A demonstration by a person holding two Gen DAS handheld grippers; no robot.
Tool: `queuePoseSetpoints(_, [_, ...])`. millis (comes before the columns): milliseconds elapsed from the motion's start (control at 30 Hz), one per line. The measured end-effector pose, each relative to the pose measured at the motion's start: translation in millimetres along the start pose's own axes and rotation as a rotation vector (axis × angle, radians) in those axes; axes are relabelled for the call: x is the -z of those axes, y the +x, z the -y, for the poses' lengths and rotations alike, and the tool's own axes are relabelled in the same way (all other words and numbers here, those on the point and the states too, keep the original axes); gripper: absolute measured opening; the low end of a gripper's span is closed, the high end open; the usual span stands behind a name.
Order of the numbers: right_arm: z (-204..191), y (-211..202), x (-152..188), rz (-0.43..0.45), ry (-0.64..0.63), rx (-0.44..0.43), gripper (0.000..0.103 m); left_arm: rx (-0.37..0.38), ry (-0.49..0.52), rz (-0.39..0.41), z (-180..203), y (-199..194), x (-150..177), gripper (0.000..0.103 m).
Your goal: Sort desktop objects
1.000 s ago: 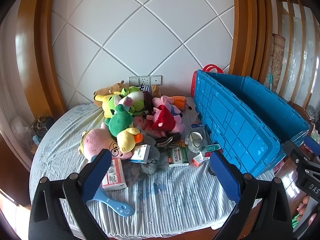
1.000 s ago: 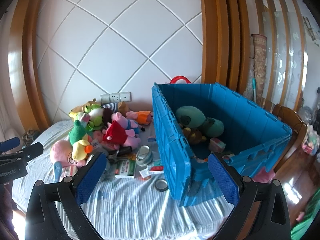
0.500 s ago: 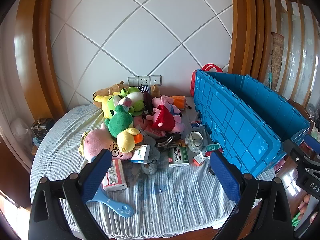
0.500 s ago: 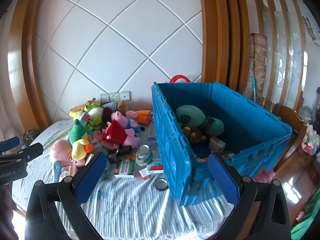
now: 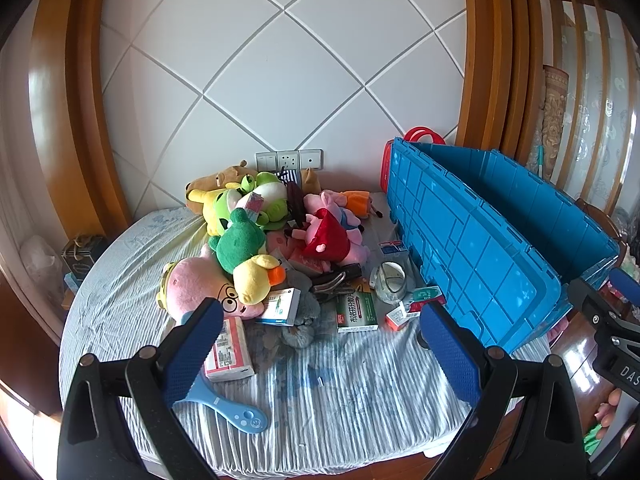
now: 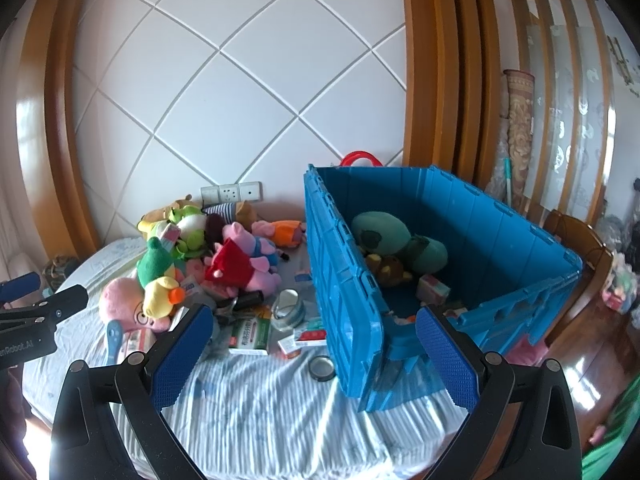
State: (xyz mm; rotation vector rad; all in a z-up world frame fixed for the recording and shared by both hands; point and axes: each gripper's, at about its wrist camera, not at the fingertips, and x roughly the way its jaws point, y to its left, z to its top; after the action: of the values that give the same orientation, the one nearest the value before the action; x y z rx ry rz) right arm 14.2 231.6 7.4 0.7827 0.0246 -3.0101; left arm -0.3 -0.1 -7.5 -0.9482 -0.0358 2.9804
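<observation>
White diamond-panelled wall framed by curved wooden trim.

Left gripper held above the near edge of the tabletop, fingers spread wide, nothing between them. Right gripper level beside it, over the same near edge, fingers likewise parted and empty. Both point forward across the tabletop.

Left tool open, empty, above striped cloth; plush pile ahead, blue crate right.
</observation>
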Motion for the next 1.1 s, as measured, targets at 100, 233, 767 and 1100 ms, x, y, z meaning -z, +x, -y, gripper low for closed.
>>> queuePoseSetpoints(100, [-1.3, -0.1, -0.6, 0.000, -0.001, 0.001, 0.103, -0.005, -0.003, -0.003, -1.8, 0.1, 1.0, 0.100])
queuePoseSetpoints(233, [-4.1, 0.7, -1.6, -0.001, 0.001, 0.000, 0.103, -0.015, -0.008, -0.007, -7.6, 0.2, 3.0, 0.100])
queuePoseSetpoints(767, [-55.6, 10.9, 9.0, 0.046, 0.084, -0.054, 0.103, -0.018, -0.028, -0.002, -88.5, 11.7, 22.6, 0.100])
queuePoseSetpoints(1100, [-117.1, 55.1, 41.6, -0.055, 0.048, -0.100, 0.103, -0.089, -0.077, -0.108, -168.6, 53.2, 54.4, 0.100])
